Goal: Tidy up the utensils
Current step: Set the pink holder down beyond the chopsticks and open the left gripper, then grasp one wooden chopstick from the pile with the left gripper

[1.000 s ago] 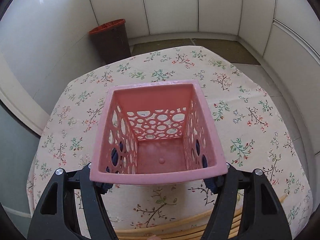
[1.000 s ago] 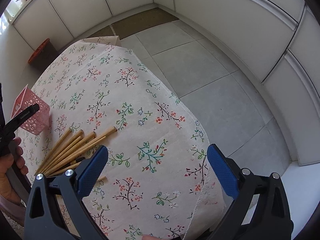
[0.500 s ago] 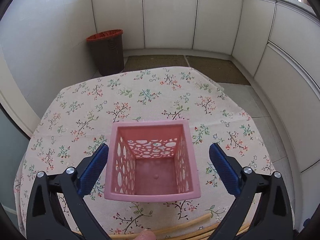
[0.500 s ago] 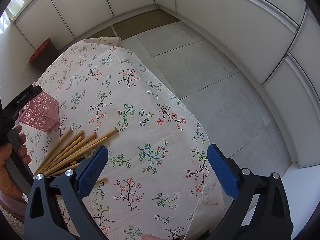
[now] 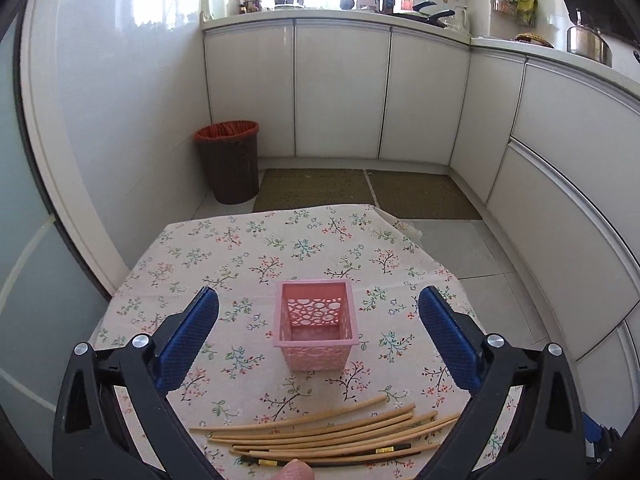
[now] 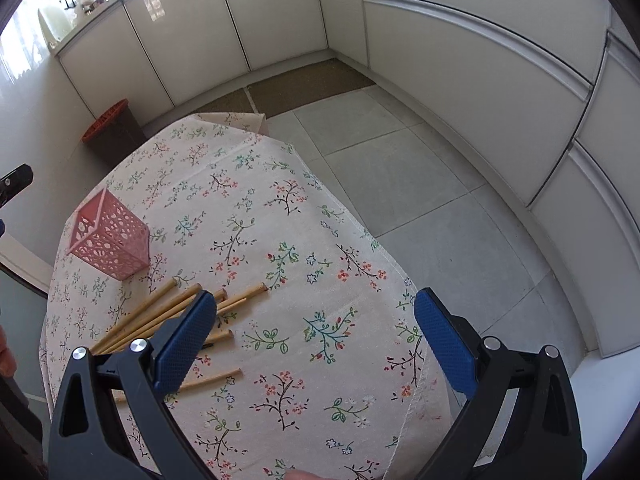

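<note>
A pink perforated square basket [image 5: 314, 330] stands upright and empty on the floral tablecloth [image 5: 256, 264]; it also shows in the right wrist view [image 6: 109, 240]. Several wooden chopsticks [image 5: 328, 430] lie in a loose bundle in front of it, and show in the right wrist view [image 6: 168, 316]. My left gripper [image 5: 318, 316] is open and empty, pulled back from the basket and above the table. My right gripper [image 6: 316, 320] is open and empty, above the table to the right of the chopsticks.
A brown bin with an orange liner [image 5: 229, 160] stands on the floor beyond the table. White cabinets [image 5: 340, 92] line the walls. The table's right edge [image 6: 384, 256] drops off to the grey tiled floor [image 6: 440, 200].
My left gripper let go of the pink basket, opened wide and drew back and up, leaving the basket standing on the table. The right gripper rose slightly, still open.
</note>
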### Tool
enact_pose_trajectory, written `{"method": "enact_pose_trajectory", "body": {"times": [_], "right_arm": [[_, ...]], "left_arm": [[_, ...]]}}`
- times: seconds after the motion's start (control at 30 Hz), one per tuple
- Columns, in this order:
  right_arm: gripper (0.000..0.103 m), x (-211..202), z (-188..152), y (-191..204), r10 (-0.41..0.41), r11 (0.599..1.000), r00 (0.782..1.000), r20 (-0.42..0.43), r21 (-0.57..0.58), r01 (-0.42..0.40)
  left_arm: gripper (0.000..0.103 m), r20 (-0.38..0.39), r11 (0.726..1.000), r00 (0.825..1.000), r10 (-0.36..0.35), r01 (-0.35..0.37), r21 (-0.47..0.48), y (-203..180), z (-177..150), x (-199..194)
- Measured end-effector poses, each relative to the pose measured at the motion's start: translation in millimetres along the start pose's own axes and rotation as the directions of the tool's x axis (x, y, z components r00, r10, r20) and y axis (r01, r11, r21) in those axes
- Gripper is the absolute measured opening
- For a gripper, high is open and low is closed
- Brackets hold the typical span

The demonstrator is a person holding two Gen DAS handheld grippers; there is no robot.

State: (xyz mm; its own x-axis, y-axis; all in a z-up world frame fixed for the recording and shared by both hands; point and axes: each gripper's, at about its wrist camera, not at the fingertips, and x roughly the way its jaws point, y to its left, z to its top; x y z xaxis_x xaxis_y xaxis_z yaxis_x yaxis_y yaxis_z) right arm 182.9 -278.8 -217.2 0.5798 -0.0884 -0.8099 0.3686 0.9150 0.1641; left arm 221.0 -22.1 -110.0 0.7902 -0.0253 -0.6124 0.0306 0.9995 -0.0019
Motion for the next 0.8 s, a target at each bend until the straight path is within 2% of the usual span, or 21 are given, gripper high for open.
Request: {"method": "enact_pose_trajectory", "body": {"times": [0.3, 0.47, 0.6, 0.8], "right_arm": [[0.096, -41.6, -12.1, 16.7, 0.018, 0.999, 0.991, 0.132, -0.039, -0.013], [0.096, -54.1, -23.9, 25.5, 0.002, 0.997, 0.984, 0.177, -0.078, 0.012], [0.096, -58.2, -30.7, 28.5, 0.003, 0.996, 0.982, 0.19, -0.092, 0.014], [0.096, -56.5, -37.4, 35.2, -0.024, 0.991, 0.978, 0.206, -0.124, 0.05]], "left_arm": [[0.096, 0.011, 0.998, 0.999, 0.037, -0.036, -0.055, 23.2, -22.2, -70.4], [0.096, 0.061, 0.991, 0.995, 0.081, -0.074, -0.112, 41.9, -50.7, -97.4], [0.096, 0.037, 0.991, 0.995, 0.091, -0.087, -0.102, 47.8, -69.5, -98.5], [0.096, 0.038, 0.991, 0.996, 0.085, -0.081, -0.11, 56.4, -73.3, -98.2]]}}
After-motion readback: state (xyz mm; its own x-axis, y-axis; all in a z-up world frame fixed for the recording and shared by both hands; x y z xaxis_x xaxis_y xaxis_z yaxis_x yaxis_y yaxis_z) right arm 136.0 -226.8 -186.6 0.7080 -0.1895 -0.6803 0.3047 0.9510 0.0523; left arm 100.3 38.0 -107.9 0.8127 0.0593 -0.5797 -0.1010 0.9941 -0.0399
